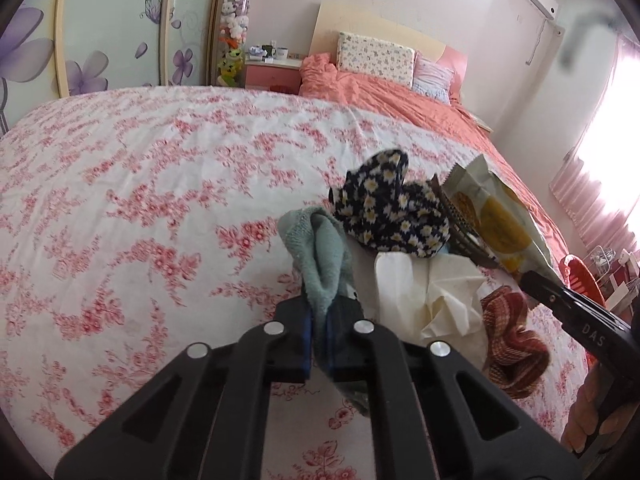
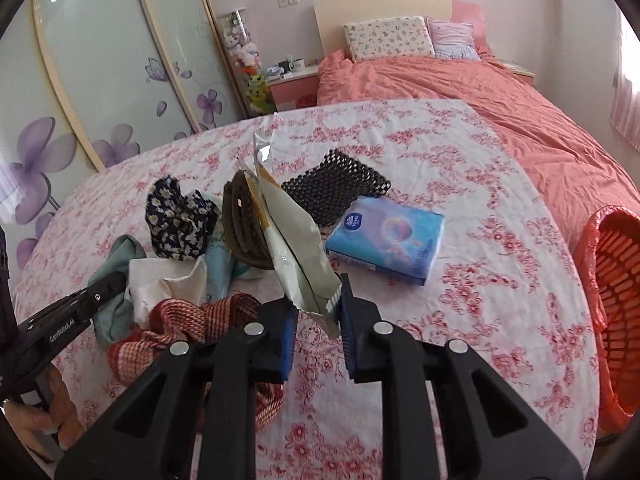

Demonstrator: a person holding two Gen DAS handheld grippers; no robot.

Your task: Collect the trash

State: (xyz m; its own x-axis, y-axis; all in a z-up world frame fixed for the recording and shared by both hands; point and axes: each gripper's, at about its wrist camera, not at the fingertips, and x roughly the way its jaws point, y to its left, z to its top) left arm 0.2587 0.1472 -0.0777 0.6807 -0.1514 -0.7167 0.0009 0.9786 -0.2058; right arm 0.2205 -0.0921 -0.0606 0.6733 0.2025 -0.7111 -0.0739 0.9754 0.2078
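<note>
- We are clamping the left claw (image 1: pixel 320 320) on a teal cloth (image 1: pixel 320 248).
- We are pinching a snack wrapper (image 2: pixel 296 240) in the right claw (image 2: pixel 318 316) above the floral-covered desk (image 2: pixel 500 280).

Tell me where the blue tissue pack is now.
In the right wrist view, the tissue pack lies on the bedsheet, right of centre, just in front of the black mesh mat.

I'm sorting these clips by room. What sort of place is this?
A bedroom, most likely: a bed with a coral duvet and pillows, a pink bedside table, and a wardrobe with flower-printed sliding doors.
</note>
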